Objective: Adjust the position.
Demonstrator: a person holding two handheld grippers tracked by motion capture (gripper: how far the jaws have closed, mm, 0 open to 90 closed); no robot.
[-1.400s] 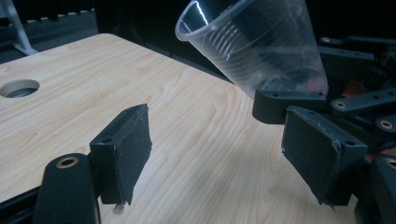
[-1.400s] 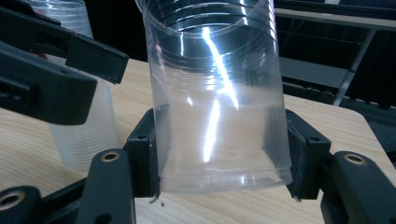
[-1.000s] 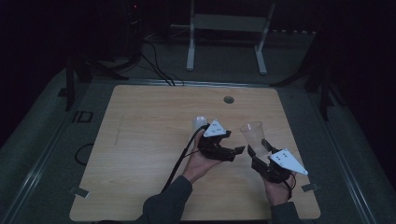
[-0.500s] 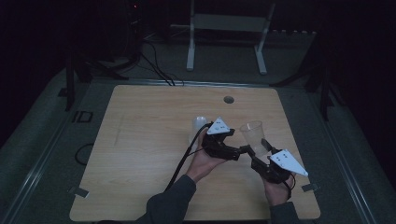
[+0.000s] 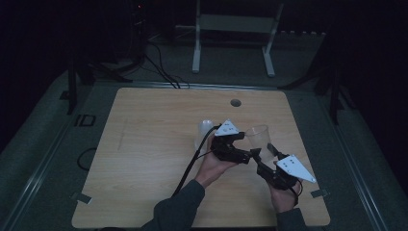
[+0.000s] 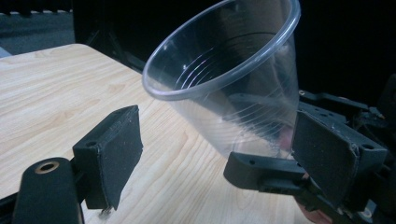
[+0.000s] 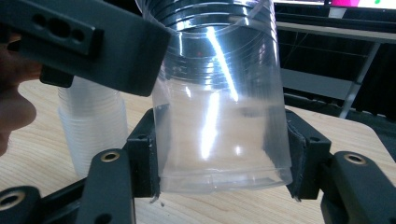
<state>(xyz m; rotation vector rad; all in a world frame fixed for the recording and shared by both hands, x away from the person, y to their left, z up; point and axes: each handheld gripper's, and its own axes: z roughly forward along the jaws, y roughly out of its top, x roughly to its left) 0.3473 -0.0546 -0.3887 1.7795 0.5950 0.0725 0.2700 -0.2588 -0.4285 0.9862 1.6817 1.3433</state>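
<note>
**Clear cup held between two hand-held grippers above a wooden table**

The right gripper [image 5: 265,155] is clamped on the lower body of a clear plastic cup [image 5: 258,137]; in the right gripper view both pads press the cup's [image 7: 219,98] ribbed wall just above its base. The left gripper [image 5: 239,147] has its jaws spread wide; in the left gripper view the cup [image 6: 229,88] lies tilted between them, rim toward the camera, touching neither pad [image 6: 116,144]. The cup is held over the right half of the table [image 5: 144,159], clear of its surface. A stack of cups [image 5: 204,131] stands upright on the table just beyond the left gripper, also seen at left in the right gripper view [image 7: 91,133]. No legible brand, label or writing appears on any item. Compared with one second earlier, the left gripper has moved rightward to meet the cup; the stack is unmoved.
</note>
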